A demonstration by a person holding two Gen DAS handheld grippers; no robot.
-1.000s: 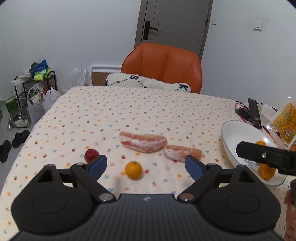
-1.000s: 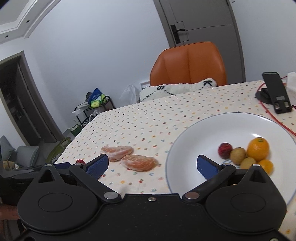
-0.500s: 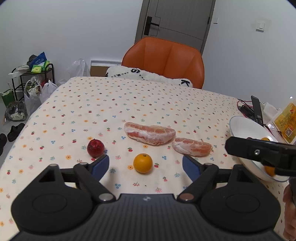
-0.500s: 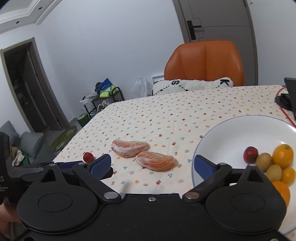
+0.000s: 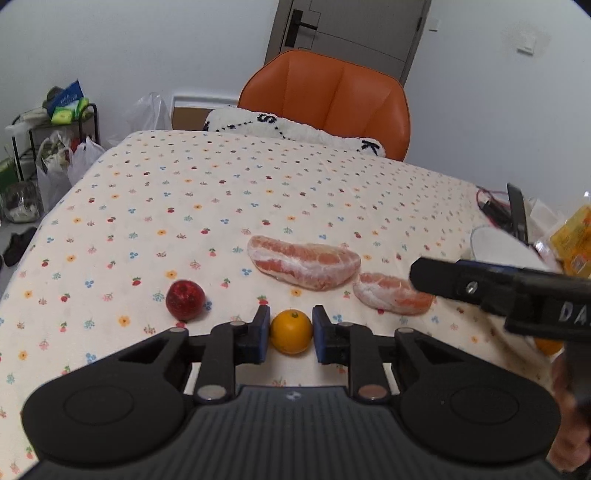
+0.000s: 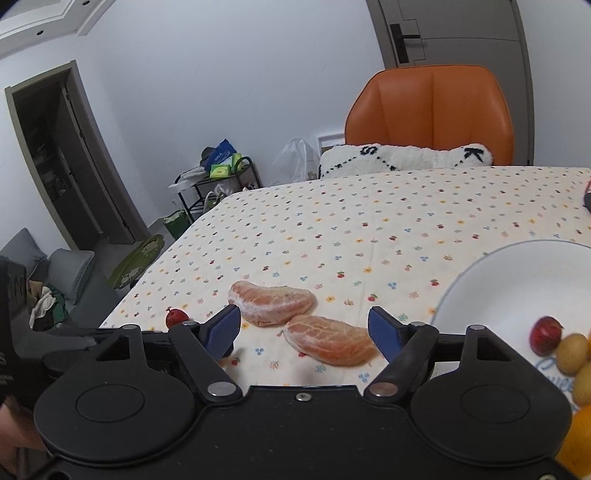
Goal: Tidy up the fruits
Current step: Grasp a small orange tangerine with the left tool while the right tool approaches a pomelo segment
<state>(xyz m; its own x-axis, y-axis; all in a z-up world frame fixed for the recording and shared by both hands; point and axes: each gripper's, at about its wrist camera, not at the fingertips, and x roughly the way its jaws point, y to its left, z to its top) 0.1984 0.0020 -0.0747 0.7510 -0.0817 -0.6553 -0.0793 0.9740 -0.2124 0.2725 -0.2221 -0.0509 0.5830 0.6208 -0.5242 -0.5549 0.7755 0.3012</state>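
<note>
Pick-up step in hand. Left gripper (image 5: 291, 332) pinches the small orange (image 5: 291, 331) at the table's near edge. Right gripper (image 6: 304, 332) spread, empty. Next: lift and carry right to the white plate (image 6: 491, 280), judged.

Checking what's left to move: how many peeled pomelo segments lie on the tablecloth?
2. The larger pomelo segment lies mid-table; the smaller pomelo segment sits just right of it, nearer the white plate. None seems hidden.

Place: I work in a home room.
Signs: my flowered tablecloth (image 5: 221, 206), orange chair (image 5: 332, 99), cluttered rack (image 6: 218, 177), grey door (image 5: 351, 26), sofa cushions (image 6: 68, 264).
</note>
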